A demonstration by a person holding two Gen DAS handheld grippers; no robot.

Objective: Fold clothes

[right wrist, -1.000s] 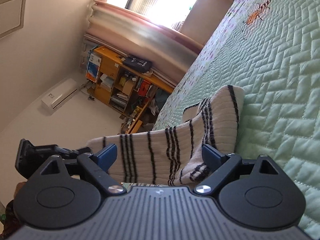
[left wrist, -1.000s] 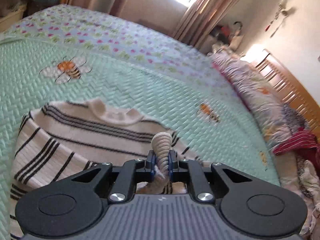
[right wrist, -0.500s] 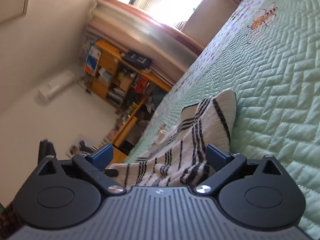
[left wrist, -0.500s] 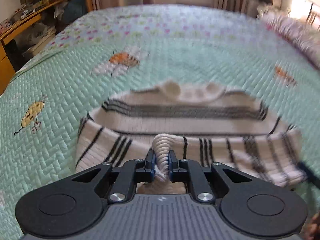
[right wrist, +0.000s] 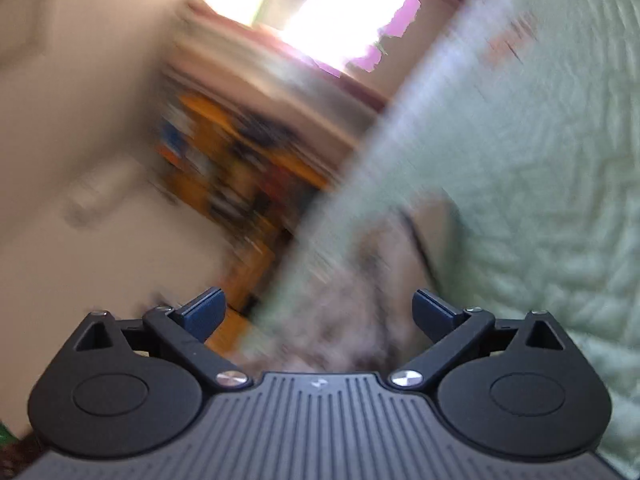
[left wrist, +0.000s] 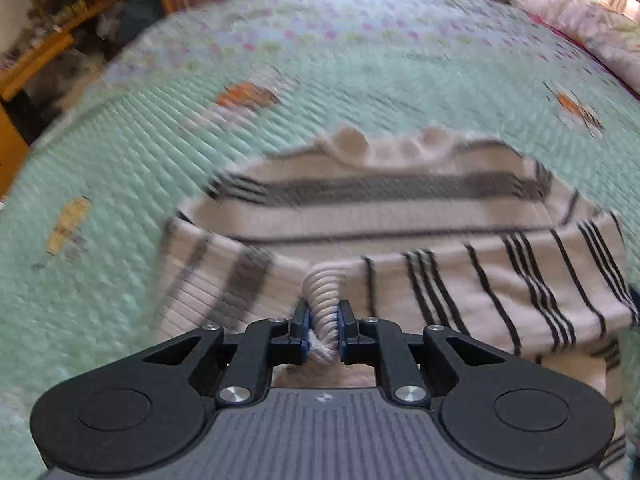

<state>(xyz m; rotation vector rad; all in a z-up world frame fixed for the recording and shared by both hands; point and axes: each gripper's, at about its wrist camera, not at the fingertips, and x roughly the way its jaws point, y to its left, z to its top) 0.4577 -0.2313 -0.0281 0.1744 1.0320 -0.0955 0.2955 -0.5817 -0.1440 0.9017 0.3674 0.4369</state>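
A cream sweater with black stripes (left wrist: 400, 208) lies on the green quilted bedspread (left wrist: 120, 168), collar at the far side, a striped part folded across its near half. My left gripper (left wrist: 323, 320) points down at it with a ribbed cream edge (left wrist: 322, 292) pinched between its pads; the jaws are opening, and the fabric still fills the gap. In the blurred right wrist view my right gripper (right wrist: 319, 312) stands wide open. The sweater (right wrist: 360, 300) shows as a smear beyond the fingers, touching neither.
Pillows and bedding (left wrist: 580, 20) pile up at the bed's far right. An orange wooden bookshelf (right wrist: 240, 168) stands off the bed's left side, seen too as the shelf (left wrist: 48, 40). A bright window (right wrist: 320, 12) with curtains is at the back.
My left gripper has sunk and tipped down over the sweater, carrying the ribbed edge onto its near half; its pads now stand slightly wider. The right view has swung and blurred.
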